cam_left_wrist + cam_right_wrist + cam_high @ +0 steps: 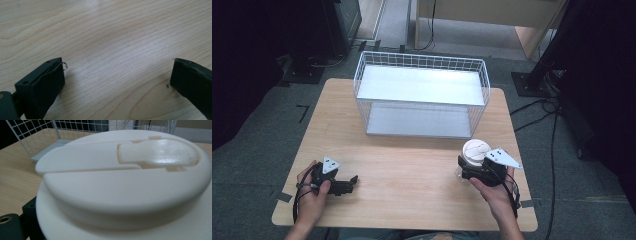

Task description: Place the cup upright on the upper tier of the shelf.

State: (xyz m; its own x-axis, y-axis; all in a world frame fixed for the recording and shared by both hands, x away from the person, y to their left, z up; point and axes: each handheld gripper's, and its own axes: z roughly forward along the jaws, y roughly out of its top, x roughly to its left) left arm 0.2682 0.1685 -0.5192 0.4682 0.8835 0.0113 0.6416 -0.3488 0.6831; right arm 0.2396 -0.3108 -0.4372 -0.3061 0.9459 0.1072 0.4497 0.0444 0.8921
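Cup [474, 152] — cream-white, round flip-tab lid, right gripper [465, 167] clasping it

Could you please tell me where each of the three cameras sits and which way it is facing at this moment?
High view: above the person's side, looking forward and down on the table; both hands, left gripper and right gripper show.
Left gripper view: on the left gripper, facing bare tabletop between its open jaws.
Right gripper view: on the right gripper, facing the white lidded container.
Shared: the wire basket appears in high and right gripper views.
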